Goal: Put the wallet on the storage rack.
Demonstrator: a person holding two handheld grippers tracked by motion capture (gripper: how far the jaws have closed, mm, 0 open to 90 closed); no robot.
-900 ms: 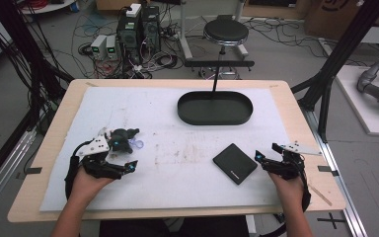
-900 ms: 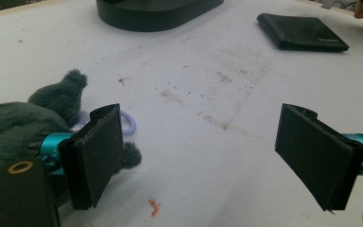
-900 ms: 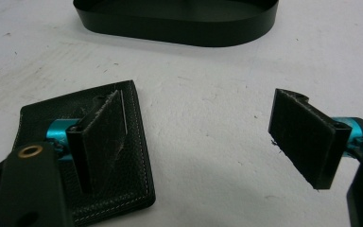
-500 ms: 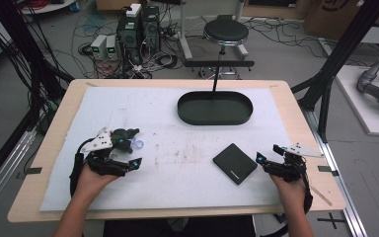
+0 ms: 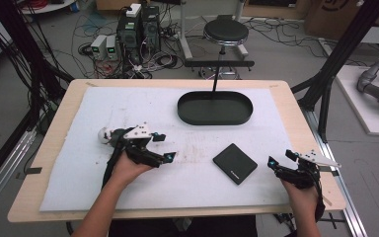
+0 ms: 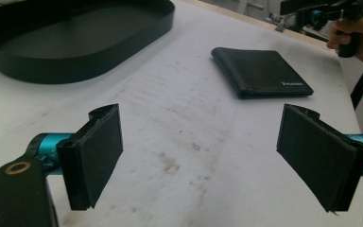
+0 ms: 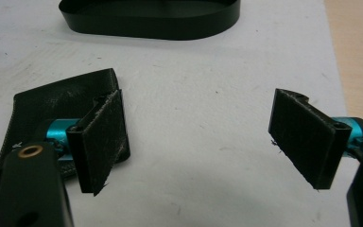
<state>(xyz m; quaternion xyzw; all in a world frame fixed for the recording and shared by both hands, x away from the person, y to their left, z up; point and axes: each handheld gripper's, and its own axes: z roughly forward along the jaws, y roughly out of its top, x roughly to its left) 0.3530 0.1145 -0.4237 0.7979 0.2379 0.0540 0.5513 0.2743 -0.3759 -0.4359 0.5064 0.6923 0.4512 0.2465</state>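
Observation:
A black wallet [image 5: 234, 163] lies flat on the white mat, right of centre. Behind it, at the far middle, stands a black oval tray [image 5: 214, 107]. My left gripper [image 5: 165, 147] is open over the mat left of the wallet, with nothing between its pads. In the left gripper view the open gripper [image 6: 201, 137] faces the wallet [image 6: 260, 71], with the tray [image 6: 75, 42] at upper left. My right gripper [image 5: 280, 158] is open just right of the wallet. In the right gripper view the wallet [image 7: 52, 109] lies partly behind the left pad of that gripper [image 7: 198, 123].
The white mat [image 5: 128, 187] covers most of the wooden table [image 5: 306, 123]. A small pale round thing [image 5: 103, 134] sits just left of the left hand. The right hand and its gripper [image 6: 340, 19] appear far off in the left gripper view. A stool and cables stand beyond the table.
My left gripper has moved to the right, toward the middle of the mat and the wallet. The right gripper, the wallet and the tray have stayed put.

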